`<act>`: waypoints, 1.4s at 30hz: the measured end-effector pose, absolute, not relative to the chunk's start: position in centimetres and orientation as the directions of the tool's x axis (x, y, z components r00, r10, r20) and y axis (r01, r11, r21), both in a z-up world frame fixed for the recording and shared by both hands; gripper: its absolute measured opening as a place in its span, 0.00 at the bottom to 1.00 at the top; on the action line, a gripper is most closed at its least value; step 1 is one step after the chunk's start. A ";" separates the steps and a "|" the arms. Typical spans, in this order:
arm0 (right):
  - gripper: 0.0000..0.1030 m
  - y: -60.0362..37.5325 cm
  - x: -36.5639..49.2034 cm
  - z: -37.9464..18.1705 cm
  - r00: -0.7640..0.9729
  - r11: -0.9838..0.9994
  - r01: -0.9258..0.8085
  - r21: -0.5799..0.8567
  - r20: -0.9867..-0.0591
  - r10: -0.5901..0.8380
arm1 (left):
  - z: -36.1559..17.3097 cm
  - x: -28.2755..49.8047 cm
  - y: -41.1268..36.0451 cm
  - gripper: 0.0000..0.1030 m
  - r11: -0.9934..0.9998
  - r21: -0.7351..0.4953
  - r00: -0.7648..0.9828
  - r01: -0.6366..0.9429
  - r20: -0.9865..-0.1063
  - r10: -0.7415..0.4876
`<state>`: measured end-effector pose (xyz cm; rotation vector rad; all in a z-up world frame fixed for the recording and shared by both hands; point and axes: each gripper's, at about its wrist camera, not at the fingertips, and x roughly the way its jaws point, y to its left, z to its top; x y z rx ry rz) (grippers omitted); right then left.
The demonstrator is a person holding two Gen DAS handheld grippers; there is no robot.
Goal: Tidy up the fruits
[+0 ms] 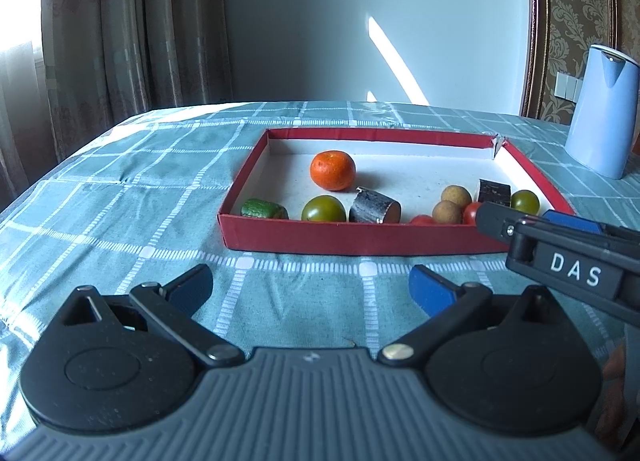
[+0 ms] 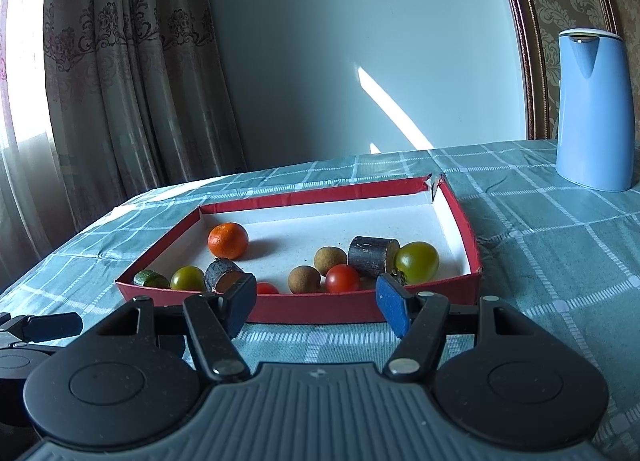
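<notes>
A red shallow box [image 1: 360, 239] [image 2: 320, 307] with a white floor sits on the checked tablecloth. In it lie an orange mandarin [image 1: 333, 170] [image 2: 228, 240], a cucumber piece [image 1: 264, 209] [image 2: 151, 279], green tomatoes [image 1: 323, 209] [image 2: 417, 262], dark cane pieces [image 1: 374, 207] [image 2: 372, 255], brown longans [image 1: 456, 195] [image 2: 330, 260] and red cherry tomatoes [image 1: 472, 212] [image 2: 342, 278]. My left gripper [image 1: 312, 285] is open and empty in front of the box. My right gripper [image 2: 316, 303] is open and empty at the box's near wall; it also shows in the left wrist view [image 1: 560, 249].
A light blue kettle [image 1: 602, 113] [image 2: 594, 109] stands on the table to the right, behind the box. Curtains hang at the left and a pale wall is behind. The table edge curves off at the left.
</notes>
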<state>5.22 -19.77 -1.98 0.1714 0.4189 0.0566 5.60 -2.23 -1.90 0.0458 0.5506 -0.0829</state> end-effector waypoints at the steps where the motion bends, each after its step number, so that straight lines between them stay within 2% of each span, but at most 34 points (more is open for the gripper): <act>1: 0.64 -19.8 5.2 -2.0 0.913 0.984 -0.019 0.178 -0.399 0.090 | -1.9 5.6 -2.3 1.00 0.995 0.021 0.849 0.093 -0.524 -0.068; 42: 0.64 -19.8 5.1 -1.9 0.918 0.985 -0.024 0.170 -0.386 0.088 | -2.3 6.1 -2.8 1.00 0.995 0.030 0.850 0.093 -0.523 -0.064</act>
